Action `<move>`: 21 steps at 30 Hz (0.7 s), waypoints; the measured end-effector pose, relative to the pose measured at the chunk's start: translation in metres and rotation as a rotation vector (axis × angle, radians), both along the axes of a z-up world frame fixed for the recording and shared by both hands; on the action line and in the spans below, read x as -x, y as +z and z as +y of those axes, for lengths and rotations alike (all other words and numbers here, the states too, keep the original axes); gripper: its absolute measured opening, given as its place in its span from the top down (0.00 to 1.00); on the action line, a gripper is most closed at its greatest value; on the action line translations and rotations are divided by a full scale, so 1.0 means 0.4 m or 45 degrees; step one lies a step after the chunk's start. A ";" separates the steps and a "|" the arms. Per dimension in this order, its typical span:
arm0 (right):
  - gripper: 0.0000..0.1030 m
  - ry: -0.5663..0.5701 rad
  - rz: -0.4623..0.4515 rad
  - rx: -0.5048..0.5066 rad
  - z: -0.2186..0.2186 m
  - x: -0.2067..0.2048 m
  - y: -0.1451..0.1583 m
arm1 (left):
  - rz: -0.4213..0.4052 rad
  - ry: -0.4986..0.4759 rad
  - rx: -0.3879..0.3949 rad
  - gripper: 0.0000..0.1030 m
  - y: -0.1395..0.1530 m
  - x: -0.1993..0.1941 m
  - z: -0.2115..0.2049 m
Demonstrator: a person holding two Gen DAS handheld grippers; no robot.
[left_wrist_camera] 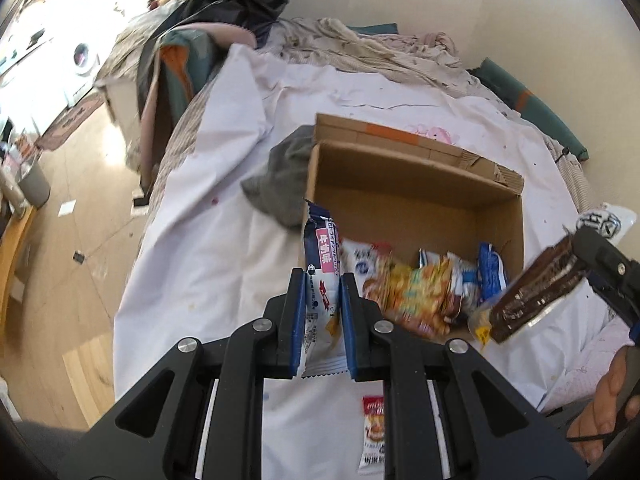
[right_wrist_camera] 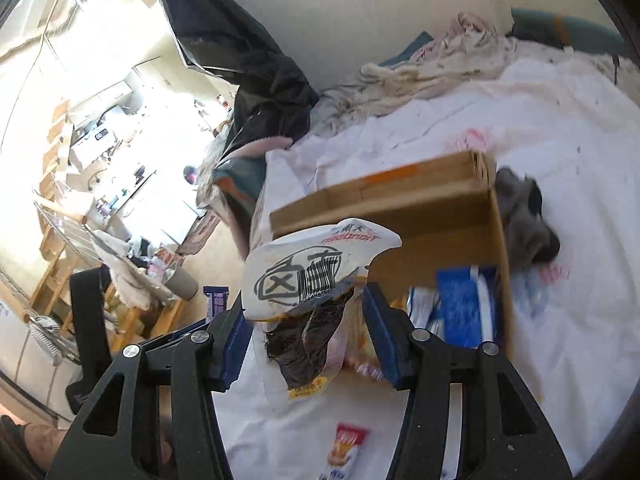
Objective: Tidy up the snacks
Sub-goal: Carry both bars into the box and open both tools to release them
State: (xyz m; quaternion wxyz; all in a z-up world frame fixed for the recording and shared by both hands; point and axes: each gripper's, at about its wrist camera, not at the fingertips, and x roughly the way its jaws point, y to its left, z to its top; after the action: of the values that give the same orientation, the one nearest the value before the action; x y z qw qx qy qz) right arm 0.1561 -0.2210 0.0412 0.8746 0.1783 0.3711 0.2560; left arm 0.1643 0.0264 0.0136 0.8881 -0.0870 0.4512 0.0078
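Note:
My left gripper [left_wrist_camera: 320, 280] is shut on a blue-and-white snack packet [left_wrist_camera: 320, 252] with a pink label, held upright just in front of the open cardboard box [left_wrist_camera: 416, 196]. Several snack packets [left_wrist_camera: 416, 292] lie at the box's near side. From the right, my right gripper [left_wrist_camera: 582, 270] holds a clear packet of brown cake [left_wrist_camera: 532, 292] over the box's near right corner. In the right wrist view the right gripper [right_wrist_camera: 308, 312] is shut on that cake packet [right_wrist_camera: 304, 328], whose white barcode end [right_wrist_camera: 316, 272] sticks up in front of the box [right_wrist_camera: 400, 208].
The box stands on a bed with a white sheet [left_wrist_camera: 224, 248]. A grey cloth [left_wrist_camera: 280, 184] lies against the box's left side. A small red-and-white packet [left_wrist_camera: 374, 436] lies on the sheet beneath my grippers. Rumpled bedding [left_wrist_camera: 380, 48] and a wall are behind, wooden floor [left_wrist_camera: 80, 216] to the left.

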 end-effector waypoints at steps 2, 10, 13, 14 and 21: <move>0.46 -0.021 0.004 0.032 0.005 -0.022 -0.010 | -0.009 -0.024 -0.025 0.87 -0.001 -0.021 -0.018; 0.46 -0.069 0.101 0.170 0.008 -0.068 -0.118 | -0.010 -0.129 -0.093 0.87 -0.084 -0.087 -0.092; 0.46 -0.057 0.118 0.206 0.016 -0.076 -0.144 | 0.005 -0.152 -0.110 0.87 -0.114 -0.095 -0.109; 0.45 -0.056 0.124 0.202 0.019 -0.080 -0.151 | 0.015 -0.157 -0.099 0.87 -0.121 -0.099 -0.112; 0.43 -0.076 0.150 0.171 0.023 -0.106 -0.173 | 0.009 -0.173 -0.122 0.86 -0.142 -0.112 -0.125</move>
State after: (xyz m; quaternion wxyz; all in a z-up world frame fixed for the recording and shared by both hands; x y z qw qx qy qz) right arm 0.1983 -0.2117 -0.0281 0.8684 0.1450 0.4329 0.1934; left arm 0.2090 -0.0237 -0.0432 0.8881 -0.0136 0.4584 -0.0305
